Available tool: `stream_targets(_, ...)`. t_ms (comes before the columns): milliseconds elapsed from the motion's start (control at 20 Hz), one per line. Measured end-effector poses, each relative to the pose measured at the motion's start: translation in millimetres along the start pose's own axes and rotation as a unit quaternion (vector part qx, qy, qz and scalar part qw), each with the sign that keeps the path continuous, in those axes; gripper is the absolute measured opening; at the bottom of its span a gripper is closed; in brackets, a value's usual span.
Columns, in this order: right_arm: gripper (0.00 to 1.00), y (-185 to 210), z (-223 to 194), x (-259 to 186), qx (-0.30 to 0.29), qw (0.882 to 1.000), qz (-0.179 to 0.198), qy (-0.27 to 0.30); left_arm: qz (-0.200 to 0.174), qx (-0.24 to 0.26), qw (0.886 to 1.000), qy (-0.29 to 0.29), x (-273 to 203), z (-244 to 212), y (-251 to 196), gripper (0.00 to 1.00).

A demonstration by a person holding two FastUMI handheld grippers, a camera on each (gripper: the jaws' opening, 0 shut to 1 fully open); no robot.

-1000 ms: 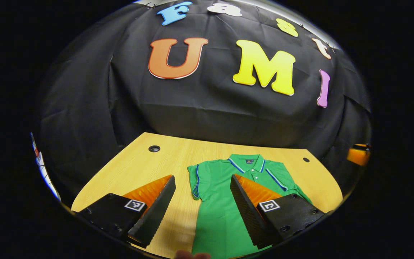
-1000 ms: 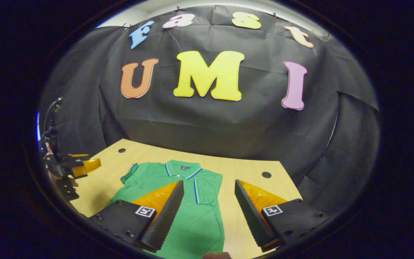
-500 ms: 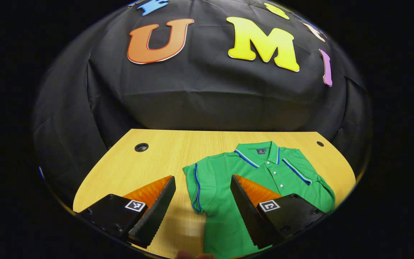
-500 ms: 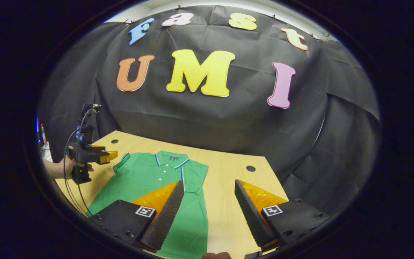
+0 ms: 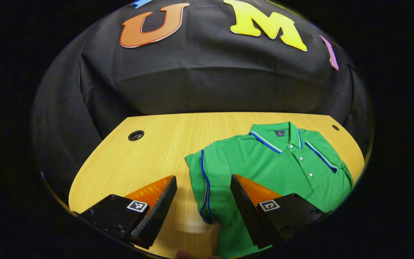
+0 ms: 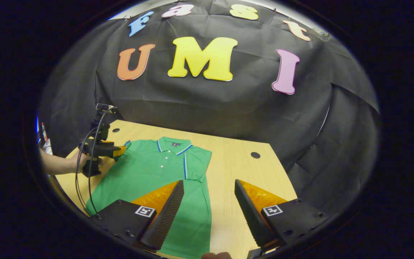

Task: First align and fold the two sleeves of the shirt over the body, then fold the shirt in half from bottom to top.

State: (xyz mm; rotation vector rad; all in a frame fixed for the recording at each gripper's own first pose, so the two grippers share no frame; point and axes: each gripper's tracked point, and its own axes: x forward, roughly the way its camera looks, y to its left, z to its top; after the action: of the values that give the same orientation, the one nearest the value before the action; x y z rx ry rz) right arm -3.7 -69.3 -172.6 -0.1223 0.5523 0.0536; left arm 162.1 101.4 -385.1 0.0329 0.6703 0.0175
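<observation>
Two claws are in use over a wooden desk (image 5: 149,151), and both stand wide open with nothing between their fingers.

Left claw (image 5: 201,190): its fingers are spread above the desk at the near edge of the shirt (image 5: 264,165). One short sleeve (image 5: 201,183), edged with a blue stripe, lies in the gap between the fingers, closer to the right-hand one. No finger presses on the cloth as far as can be seen. In the right gripper view the same left claw (image 6: 119,151) sits at the shirt's far left shoulder, gripped by a person's hand (image 6: 81,165), with cables trailing from it.

Right claw (image 6: 208,201): its left-hand finger overlaps the lower body of the shirt (image 6: 149,180) in the picture, while its right-hand finger is over bare desk (image 6: 235,169). Whether either finger touches anything cannot be told.

Shirt: a green polo, lying flat, front side up, buttons showing. Its long axis runs away from both claws, collar (image 6: 173,145) at the far end toward the black cloth wall, hem at the near end. The other sleeve (image 6: 198,162) lies ahead of the right claw, just beyond its left-hand finger.

Two round holes (image 6: 254,155) are set in the desk near its far edge.
</observation>
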Motion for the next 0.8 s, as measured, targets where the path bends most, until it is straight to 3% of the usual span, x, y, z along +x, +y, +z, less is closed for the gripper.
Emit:
stream_targets(200, 0.92, 5, -4, 8, 0.02, 1.0, 0.007, 0.007, 0.019, 0.022, 1.0, 0.012, 10, -4, 10, 0.89)
stream_targets(250, 0.92, 5, -6, 9, 0.021, 1.0, 0.007, 0.01, 0.017, 0.021, 1.0, 0.014, 11, -6, 10, 0.88)
stream_targets(300, 0.92, 5, -6, 10, 0.022, 1.0, 0.006, 0.012, 0.013, 0.021, 1.0, 0.018, 14, -7, 10, 0.79)
stream_targets(350, 0.89, 4, -7, 12, 0.023, 1.0, 0.004, 0.013, 0.01, 0.024, 0.999, 0.024, 17, -11, 9, 0.8)
stream_targets(400, 0.89, 3, -7, 13, 0.024, 1.0, 0.002, 0.015, 0.011, 0.03, 0.999, 0.029, 21, -13, 10, 0.64)
stream_targets(500, 0.89, 2, -9, 15, 0.023, 1.0, -0.002, 0.018, 0.007, 0.039, 0.999, 0.032, 23, -13, 8, 0.57)
stream_targets(650, 0.92, 3, -11, 15, 0.022, 1.0, -0.004, 0.022, 0.024, 0.058, 0.998, 0.031, 29, -12, 15, 0.33)
stream_targets(700, 0.92, 4, -12, 15, 0.024, 0.999, -0.004, 0.025, 0.02, 0.058, 0.998, 0.028, 30, -10, 14, 0.18)
stream_targets(800, 0.92, 10, -11, 15, 0.028, 0.999, 0.0, 0.025, 0.024, 0.051, 0.998, 0.02, 28, -4, 16, 0.09)
